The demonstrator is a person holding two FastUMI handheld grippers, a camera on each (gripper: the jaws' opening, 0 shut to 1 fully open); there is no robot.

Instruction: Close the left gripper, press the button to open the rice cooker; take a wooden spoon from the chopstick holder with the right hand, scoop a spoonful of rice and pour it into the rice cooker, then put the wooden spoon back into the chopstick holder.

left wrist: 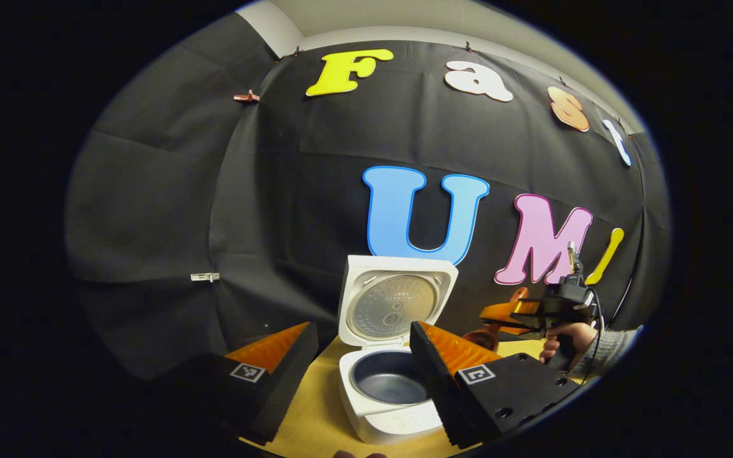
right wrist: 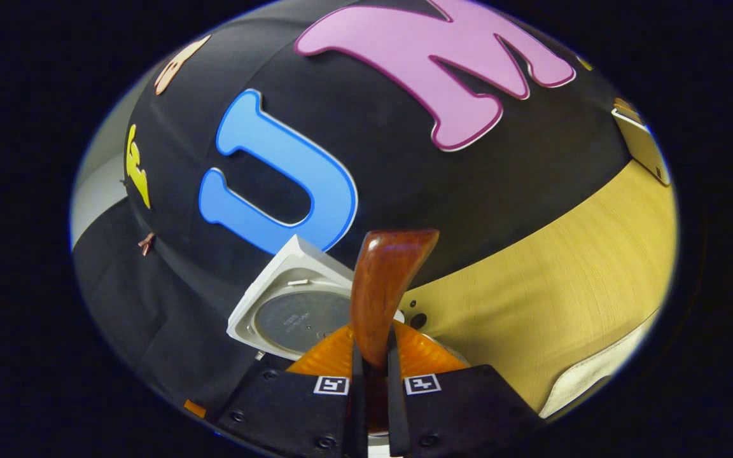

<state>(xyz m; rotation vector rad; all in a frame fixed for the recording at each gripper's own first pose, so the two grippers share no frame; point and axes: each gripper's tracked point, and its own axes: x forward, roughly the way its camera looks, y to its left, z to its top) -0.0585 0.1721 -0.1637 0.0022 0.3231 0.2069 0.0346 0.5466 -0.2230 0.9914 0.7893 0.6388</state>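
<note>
While the rice cooker (left wrist: pixel 392 388) is sitting on the wooden table (left wrist: pixel 315 413) with its lid (left wrist: pixel 395 300) standing upright at the back, its dark inner pot (left wrist: pixel 390 376) is lying exposed, and no contents are showing in the part of it that is visible. In the left gripper view, the left gripper (left wrist: pixel 360 356) is hovering just in front of the cooker with its two fingers spread well apart, one to each side of the pot's opening, gripping nothing.

To the right of the cooker in that view, a hand (left wrist: pixel 567 346) is holding the right gripper (left wrist: pixel 500 316) above the table, near the cooker's side. In the right gripper view, the right gripper (right wrist: pixel 371 362) is pressing both fingers together on the handle of the wooden spoon (right wrist: pixel 382 286), which is sticking forward and upward from between them. Whether the spoon's bowl is carrying any rice I cannot tell, since the spoon is appearing edge-on. Behind the spoon in that view, the cooker's raised lid (right wrist: pixel 290 312) is showing its round metal inner plate, and the table (right wrist: pixel 564 286) is stretching away to the right.
</note>
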